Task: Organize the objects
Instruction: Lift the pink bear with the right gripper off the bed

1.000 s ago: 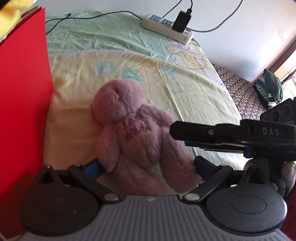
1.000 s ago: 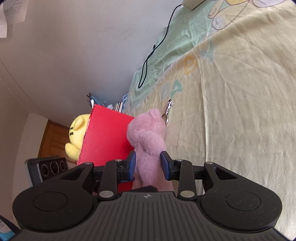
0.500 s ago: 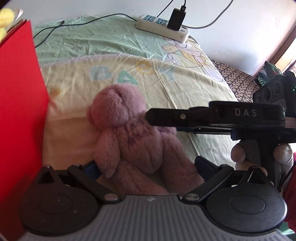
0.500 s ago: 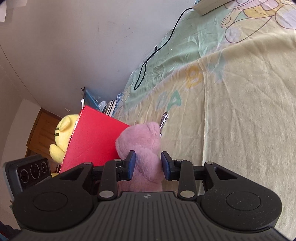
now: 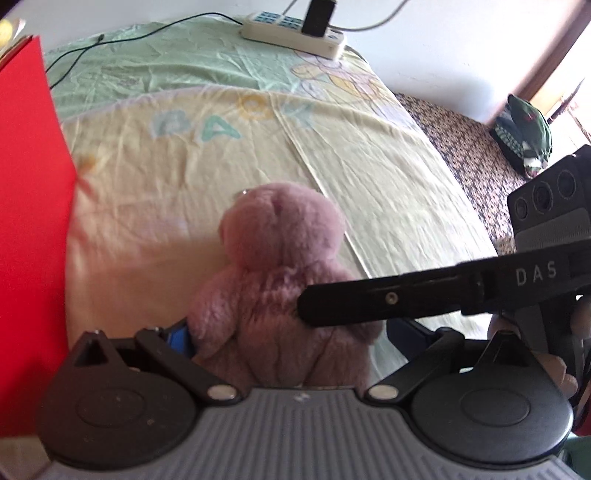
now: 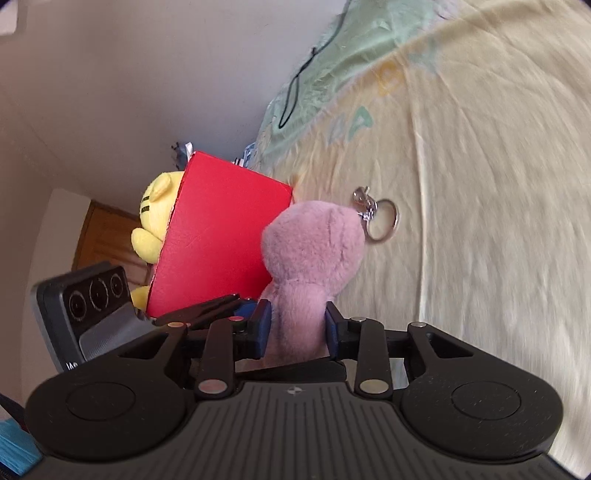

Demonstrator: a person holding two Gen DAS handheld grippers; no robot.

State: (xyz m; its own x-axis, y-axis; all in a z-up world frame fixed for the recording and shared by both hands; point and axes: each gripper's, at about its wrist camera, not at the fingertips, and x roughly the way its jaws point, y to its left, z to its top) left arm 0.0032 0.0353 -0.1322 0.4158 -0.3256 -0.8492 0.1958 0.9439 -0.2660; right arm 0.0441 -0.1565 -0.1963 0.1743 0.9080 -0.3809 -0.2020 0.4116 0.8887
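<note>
A pink plush bear [image 5: 280, 258] with a metal keyring [image 6: 380, 221] on its head stands upright on the bed sheet [image 5: 166, 166]. My right gripper [image 6: 298, 325] is shut on the bear's body, one blue pad on each side. In the left wrist view one of its black fingers [image 5: 388, 297] reaches in from the right across the bear. My left gripper [image 5: 291, 332] stands open wide around the bear's lower body, the left pad against its arm. A red box [image 5: 26, 221] [image 6: 221, 251] stands just left of the bear, with a yellow plush toy [image 6: 155, 210] inside.
A white power strip [image 5: 295, 33] with a black charger lies at the far end of the bed, and a black cable [image 5: 110, 37] runs across the green part of the sheet. A patterned mattress [image 5: 461, 136] and a dark green bundle [image 5: 524, 129] lie to the right.
The bear has turned from lying slanted to upright and sits further right in the left wrist view. The right gripper's finger has swung in across the bear's body.
</note>
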